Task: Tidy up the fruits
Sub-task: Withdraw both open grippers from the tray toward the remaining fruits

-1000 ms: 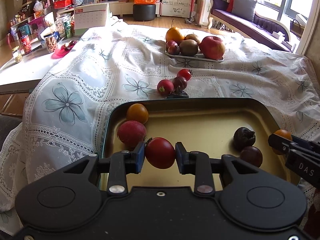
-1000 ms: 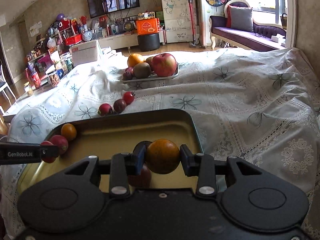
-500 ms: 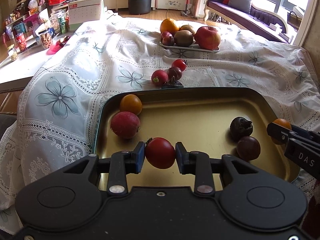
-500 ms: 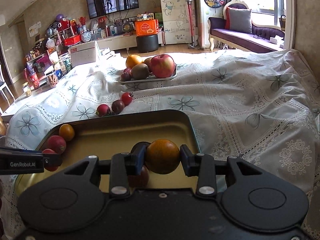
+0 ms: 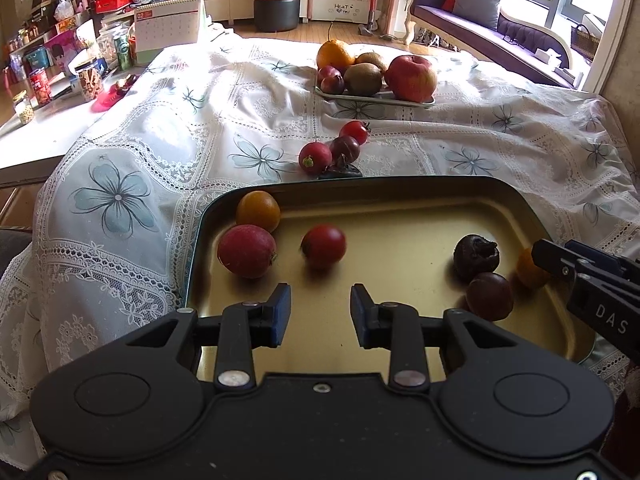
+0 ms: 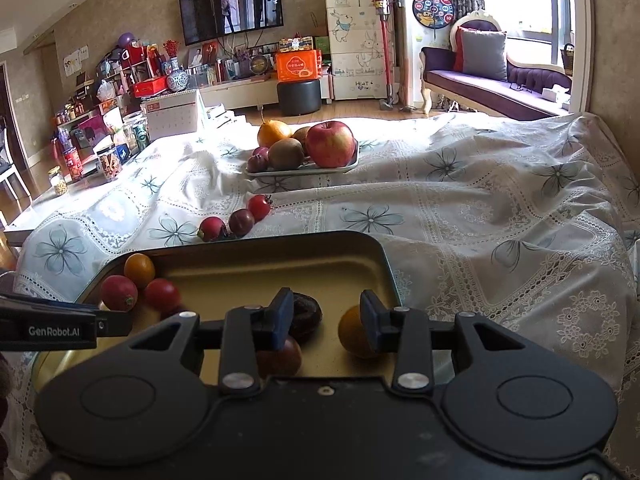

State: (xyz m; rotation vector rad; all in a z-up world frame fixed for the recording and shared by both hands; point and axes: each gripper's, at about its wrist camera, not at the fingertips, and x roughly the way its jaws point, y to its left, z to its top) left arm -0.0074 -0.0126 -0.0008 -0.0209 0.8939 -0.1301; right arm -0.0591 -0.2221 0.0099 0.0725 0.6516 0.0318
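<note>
A gold metal tray [image 5: 400, 208] lies in front of both grippers. My left gripper [image 5: 320, 312] is open and empty above the tray's near left part. Just ahead of it a red tomato [image 5: 323, 246] lies on the tray floor, beside a red fruit [image 5: 246, 251] and an orange fruit [image 5: 258, 211]. My right gripper [image 6: 326, 318] is open over the tray's [image 6: 240, 246] right end. An orange fruit [image 6: 354, 336] lies by its right finger, partly hidden. Two dark purple fruits [image 5: 476, 256] [image 5: 489, 296] lie there too.
Three small fruits [image 5: 332, 148] sit on the lace tablecloth [image 5: 160, 140] just beyond the tray. Farther back a white plate [image 5: 372, 98] holds an apple [image 5: 411, 78], kiwis and an orange. Jars and cans [image 5: 40, 88] line the table's left edge.
Both grippers have opened. The red tomato has dropped from the left one onto the tray and the orange fruit from the right one.
</note>
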